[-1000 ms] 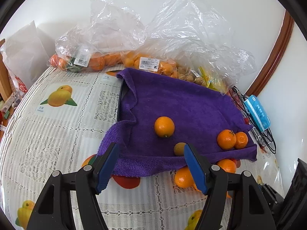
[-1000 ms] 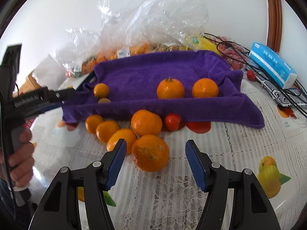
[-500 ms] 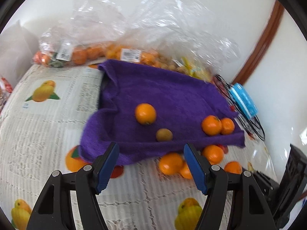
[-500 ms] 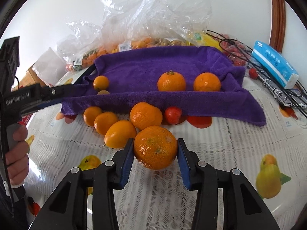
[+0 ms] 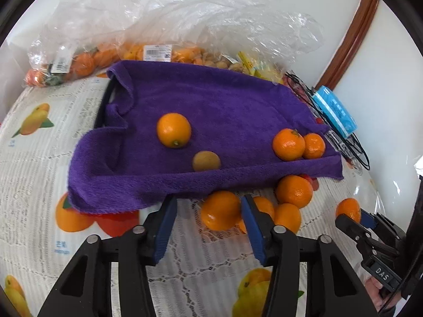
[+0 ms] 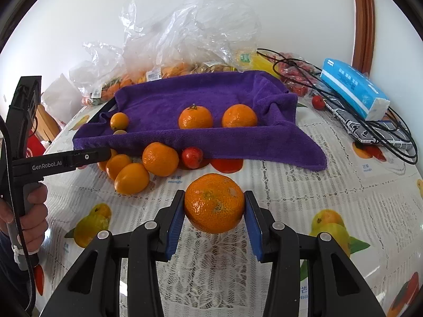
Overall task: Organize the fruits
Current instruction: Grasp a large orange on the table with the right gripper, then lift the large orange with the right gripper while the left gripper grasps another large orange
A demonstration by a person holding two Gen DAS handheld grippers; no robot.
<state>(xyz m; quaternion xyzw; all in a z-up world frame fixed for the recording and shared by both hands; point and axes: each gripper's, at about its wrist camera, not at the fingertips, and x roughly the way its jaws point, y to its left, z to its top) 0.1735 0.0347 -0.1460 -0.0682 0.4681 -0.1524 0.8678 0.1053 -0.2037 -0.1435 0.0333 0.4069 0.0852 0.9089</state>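
Since before, right claw (image 6: 214,211) clamped the mandarin (image 6: 214,203); left claw (image 5: 208,211), marked "GenRobot.AI", is closing beside an orange (image 5: 220,210).

Purple towel (image 6: 232,142), orange mandarins (image 6: 214,203), one small red fruit (image 6: 192,157), one dull olive-brown fruit (image 5: 206,160), white lace tabletop (image 6: 290,185) printed with yellow mangoes and orange fruit, light blue and white tissue pack (image 6: 354,89), clear bags (image 5: 185,13), black tools (image 6: 214,222) with blue pads (image 6: 175,219).

bare tablecloth (image 6: 304,185) rightward, loose oranges (image 6: 132,177) crowding left
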